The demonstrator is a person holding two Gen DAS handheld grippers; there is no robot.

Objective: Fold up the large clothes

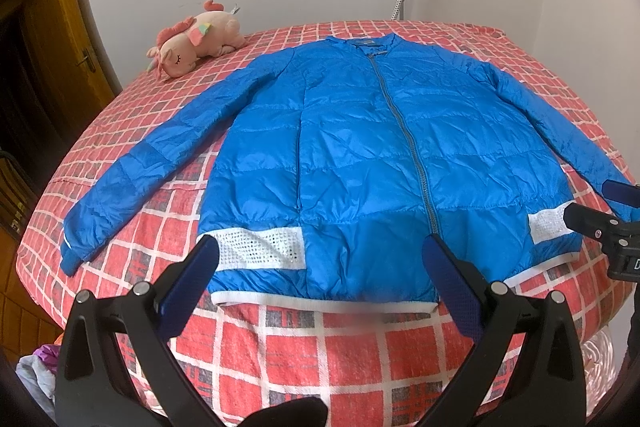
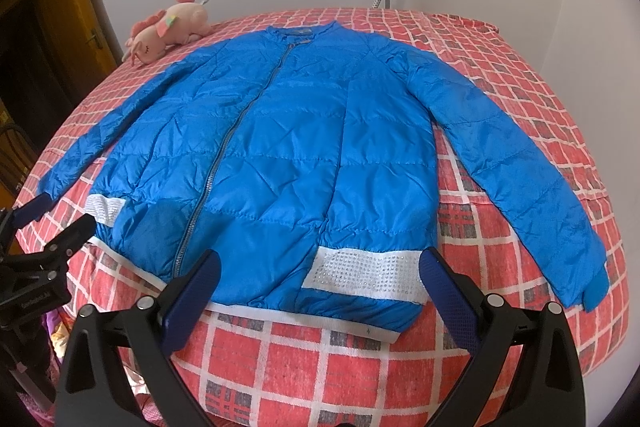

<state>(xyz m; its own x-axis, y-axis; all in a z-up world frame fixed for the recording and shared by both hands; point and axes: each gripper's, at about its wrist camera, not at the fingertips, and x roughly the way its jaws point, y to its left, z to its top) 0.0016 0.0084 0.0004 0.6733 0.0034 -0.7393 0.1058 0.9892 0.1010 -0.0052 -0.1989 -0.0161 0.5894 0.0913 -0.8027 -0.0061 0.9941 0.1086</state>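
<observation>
Slippery blue jacket (image 1: 360, 155) lies ahead of both wide-open grippers, left (image 1: 320, 267) and right (image 2: 320, 279); thin pinches could slide off.

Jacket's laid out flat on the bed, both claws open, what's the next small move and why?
Probably reach the left claw to the sleeve beside it and fold it across the jacket: both sleeves lie spread outward, nothing is folded, and both claws are open and hold nothing.
</observation>
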